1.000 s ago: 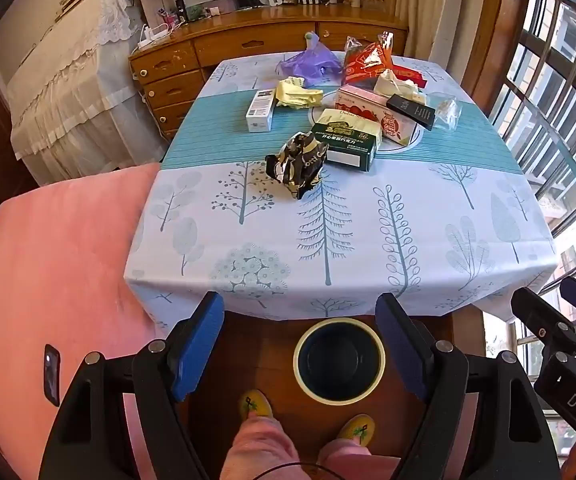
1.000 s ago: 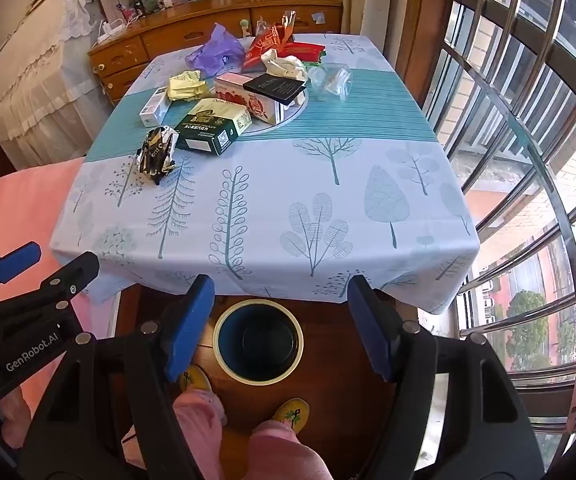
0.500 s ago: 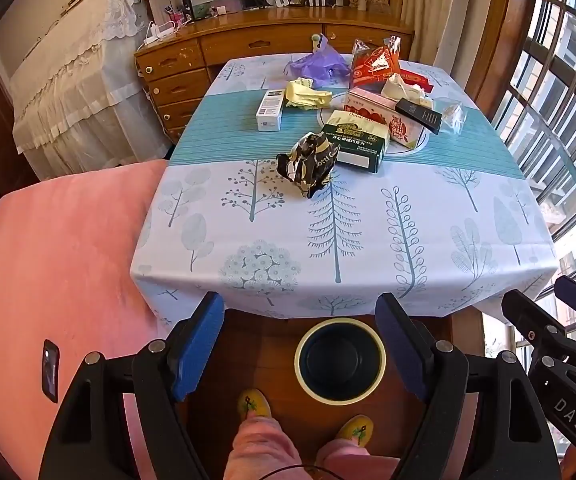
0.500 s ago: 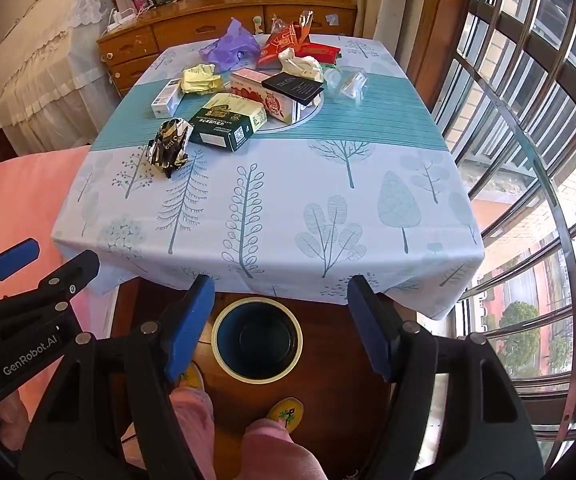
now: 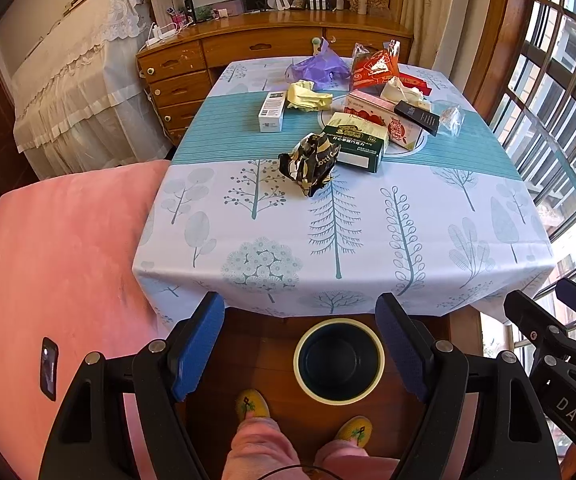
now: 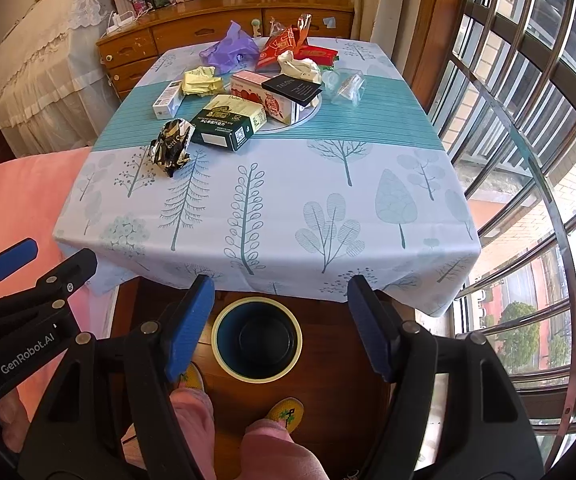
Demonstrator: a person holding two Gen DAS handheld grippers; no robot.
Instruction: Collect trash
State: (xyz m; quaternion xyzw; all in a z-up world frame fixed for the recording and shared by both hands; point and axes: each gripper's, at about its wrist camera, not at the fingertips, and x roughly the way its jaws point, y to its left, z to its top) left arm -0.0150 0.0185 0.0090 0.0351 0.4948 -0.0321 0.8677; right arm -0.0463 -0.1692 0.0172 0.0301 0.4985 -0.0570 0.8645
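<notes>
1. The left gripper [image 5: 300,344] is held above the floor in front of the table; its blue-padded jaws stand wide apart and nothing is gripped between them.
2. The right gripper [image 6: 280,320] is held beside it, likewise with jaws apart and nothing between them.
3. A round bin [image 5: 339,360] with a pale rim and dark interior is seen on the wooden floor just below the near table edge, framed between the jaws in both wrist views.
4. The table [image 5: 328,240] is covered by a cloth printed with trees and a teal band.
5. The trash is gathered on the far half of the table, well apart from both grippers:
   - a crumpled black-and-gold wrapper [image 5: 310,162], nearest to the grippers;
   - a green box [image 5: 358,144] just beside it;
   - a white carton [image 5: 271,111] to the left;
   - crumpled yellow paper [image 5: 308,96];
   - a purple bag [image 5: 318,68] at the far edge;
   - a red snack bag [image 5: 374,66];
   - a black box [image 6: 293,89] resting on a red-and-white box [image 6: 264,98].
6. The person's pink trouser legs and yellow slippers [image 5: 252,402] are seen beside the bin.
</notes>
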